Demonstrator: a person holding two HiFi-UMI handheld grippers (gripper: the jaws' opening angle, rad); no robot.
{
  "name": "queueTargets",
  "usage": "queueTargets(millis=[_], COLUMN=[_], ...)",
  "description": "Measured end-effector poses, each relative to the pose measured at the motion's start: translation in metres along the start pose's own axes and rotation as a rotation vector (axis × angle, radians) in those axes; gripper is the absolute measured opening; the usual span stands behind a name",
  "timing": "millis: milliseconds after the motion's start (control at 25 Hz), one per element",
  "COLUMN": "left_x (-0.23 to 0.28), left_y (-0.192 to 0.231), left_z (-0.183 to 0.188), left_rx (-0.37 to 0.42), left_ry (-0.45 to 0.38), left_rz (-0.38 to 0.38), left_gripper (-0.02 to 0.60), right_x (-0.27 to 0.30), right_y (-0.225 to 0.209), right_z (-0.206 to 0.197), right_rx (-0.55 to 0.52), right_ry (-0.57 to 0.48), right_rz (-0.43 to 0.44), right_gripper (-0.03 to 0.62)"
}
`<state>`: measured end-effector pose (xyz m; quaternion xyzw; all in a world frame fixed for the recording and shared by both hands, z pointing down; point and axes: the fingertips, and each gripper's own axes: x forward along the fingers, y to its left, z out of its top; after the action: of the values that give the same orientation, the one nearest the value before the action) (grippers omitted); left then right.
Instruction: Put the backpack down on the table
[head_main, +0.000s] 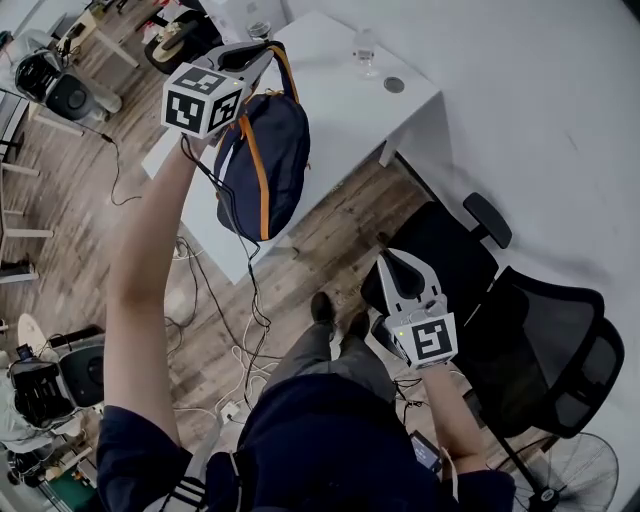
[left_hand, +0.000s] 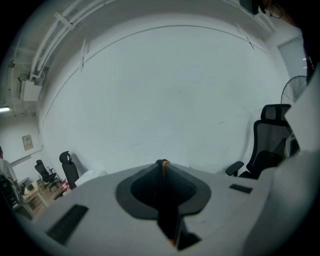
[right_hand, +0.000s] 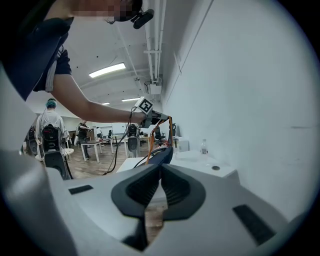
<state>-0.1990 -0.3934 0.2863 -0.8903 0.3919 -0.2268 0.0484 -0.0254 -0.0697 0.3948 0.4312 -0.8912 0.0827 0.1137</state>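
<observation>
A navy backpack (head_main: 262, 165) with orange trim hangs by its top strap over the near part of the white table (head_main: 340, 110). My left gripper (head_main: 262, 50) is held up high and is shut on that strap. In the left gripper view the dark, orange-edged strap (left_hand: 163, 164) sits pinched between the closed jaws. My right gripper (head_main: 388, 260) hangs lower, off the table's near corner, shut with nothing in it. The right gripper view looks past its closed jaws (right_hand: 160, 167) at the backpack (right_hand: 161, 154) and the table (right_hand: 200, 164).
A clear bottle (head_main: 365, 48) and a round cable port (head_main: 394, 85) are at the table's far end. A black office chair (head_main: 540, 340) stands to my right by the wall. Cables (head_main: 240, 340) trail on the wood floor, with more desks and people further back.
</observation>
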Motion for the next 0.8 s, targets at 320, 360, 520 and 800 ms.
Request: queueTargets(millis=[320, 360, 520, 800], left_x=[0.040, 0.045, 0.066, 0.090], left_y=[-0.013, -0.014, -0.019, -0.019], left_z=[-0.039, -0.043, -0.061, -0.087], left_rx=[0.002, 0.004, -0.004, -0.027], left_ry=[0.034, 0.034, 0.035, 0.021], left_rz=[-0.005, -0.006, -0.010, -0.001], left_gripper=[0.038, 0.038, 0.038, 0.038], right_x=[0.003, 0.005, 0.014, 0.029], right_y=[-0.011, -0.013, -0.017, -0.018], right_z=[-0.010, -0.010, -0.009, 0.000], right_rx=[0.014, 0.015, 0.016, 0.029], right_ry=[0.010, 0.008, 0.002, -0.043], right_rz=[-0.006, -0.008, -0.012, -0.006], right_gripper=[0.015, 0.015, 0.017, 0.017])
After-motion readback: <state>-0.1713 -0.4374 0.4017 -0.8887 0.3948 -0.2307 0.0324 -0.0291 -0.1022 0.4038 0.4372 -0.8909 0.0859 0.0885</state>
